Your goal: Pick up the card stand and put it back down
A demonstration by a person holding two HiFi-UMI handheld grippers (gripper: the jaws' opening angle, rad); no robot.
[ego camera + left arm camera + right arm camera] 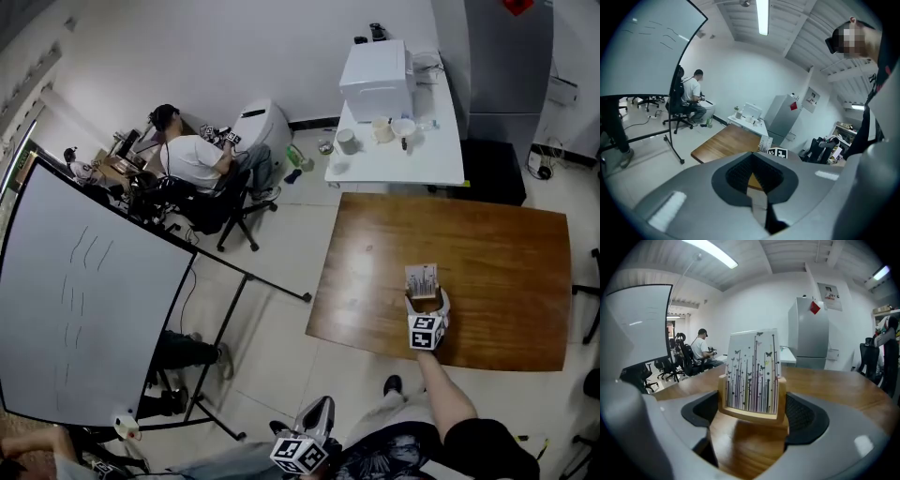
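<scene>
Reaching out over the near part of the wooden bench (pixel 487 244) in the head view with the right tool (pixel 424 300), closed round the card stand (pixel 422 280), upright close to the near edge and well apart from the white side table (pixel 412 161). Holding the left tool (pixel 321 409) low beside the body, off the bench, apparently parked because one tool is enough for so light a piece. Looking along the left tool (pixel 754 180) in the left gripper view: closed on itself, gripping nothing, aimed across the room toward the bench (pixel 724 143). Looking along the right tool (pixel 753 409) in the right gripper view: dark pads (pixel 806 416) set against both sides of the card stand (pixel 754 417) at its wooden base, low down, probably to spare the butterfly-printed card (pixel 753 371) and hold it level. Cannot tell whether the base rests on the bench (pixel 829 385) or hangs just off it. Judging the grasp made; calling for a gentle, level lift and set-down to avoid tipping.
</scene>
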